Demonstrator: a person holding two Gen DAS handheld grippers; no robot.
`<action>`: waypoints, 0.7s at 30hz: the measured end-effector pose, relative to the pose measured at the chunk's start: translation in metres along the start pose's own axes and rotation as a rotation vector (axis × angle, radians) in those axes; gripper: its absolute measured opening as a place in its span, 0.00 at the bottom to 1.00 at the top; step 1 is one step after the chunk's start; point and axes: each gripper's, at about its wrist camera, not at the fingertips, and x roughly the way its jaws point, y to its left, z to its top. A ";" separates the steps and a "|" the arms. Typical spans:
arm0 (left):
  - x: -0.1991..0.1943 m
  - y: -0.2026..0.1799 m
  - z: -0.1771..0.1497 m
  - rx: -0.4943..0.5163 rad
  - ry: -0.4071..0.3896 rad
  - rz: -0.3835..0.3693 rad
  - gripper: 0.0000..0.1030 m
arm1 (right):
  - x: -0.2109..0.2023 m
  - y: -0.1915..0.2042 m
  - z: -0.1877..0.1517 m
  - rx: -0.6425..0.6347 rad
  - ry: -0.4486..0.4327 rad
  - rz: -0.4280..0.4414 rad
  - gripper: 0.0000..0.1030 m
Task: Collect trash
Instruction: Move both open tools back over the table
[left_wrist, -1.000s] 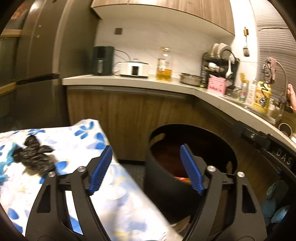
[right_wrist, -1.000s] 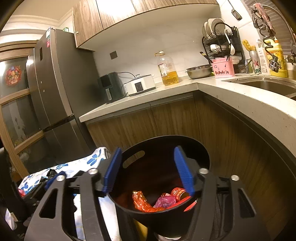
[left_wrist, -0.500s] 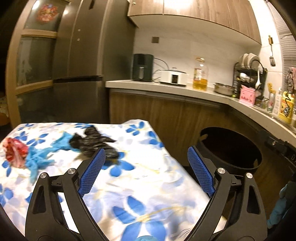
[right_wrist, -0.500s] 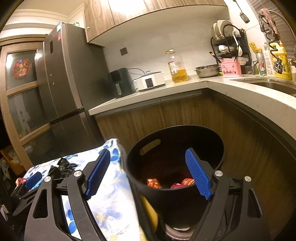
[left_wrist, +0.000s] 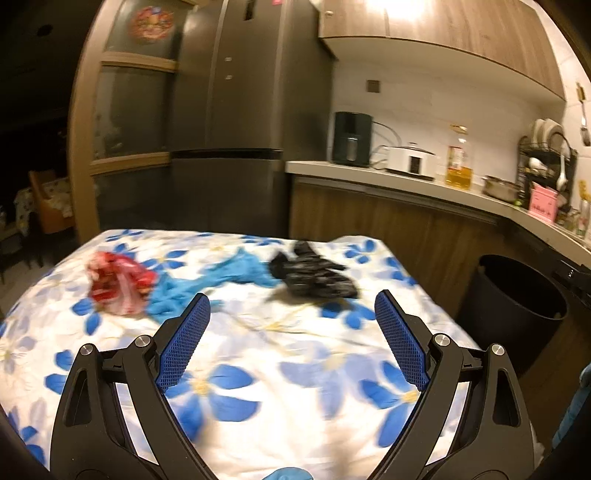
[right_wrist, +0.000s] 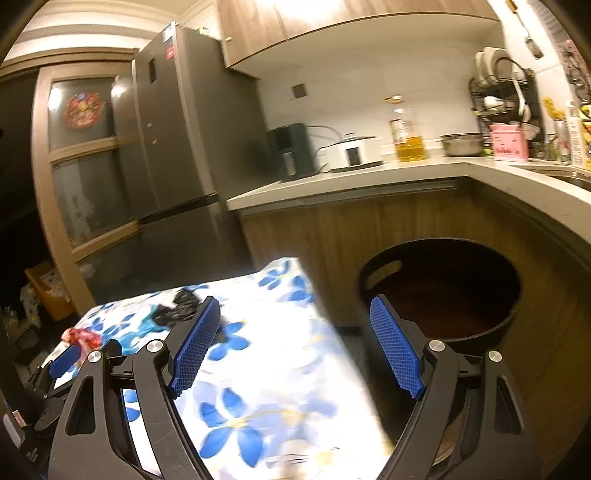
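Now empty, both jaw sets wide: left gripper (left_wrist: 291, 336) should centre on the black crumpled bag (left_wrist: 314, 275) far on the floral cloth (left_wrist: 258, 369), then carry it right to the bin (left_wrist: 513, 306); right gripper (right_wrist: 295, 343) waits.

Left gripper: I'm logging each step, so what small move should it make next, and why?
Probably ease the left gripper forward to the black crumpled bag, the trash just beyond its fingertips on the floral cloth. Its jaws stand open and empty, facing it.
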 end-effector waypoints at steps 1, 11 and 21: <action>-0.001 0.007 0.000 -0.005 -0.001 0.012 0.86 | 0.002 0.006 -0.001 -0.005 0.004 0.010 0.79; -0.007 0.070 0.000 -0.043 -0.008 0.120 0.86 | 0.030 0.068 -0.019 -0.056 0.060 0.098 0.79; 0.001 0.127 0.010 -0.095 -0.032 0.216 0.86 | 0.057 0.118 -0.031 -0.089 0.102 0.161 0.79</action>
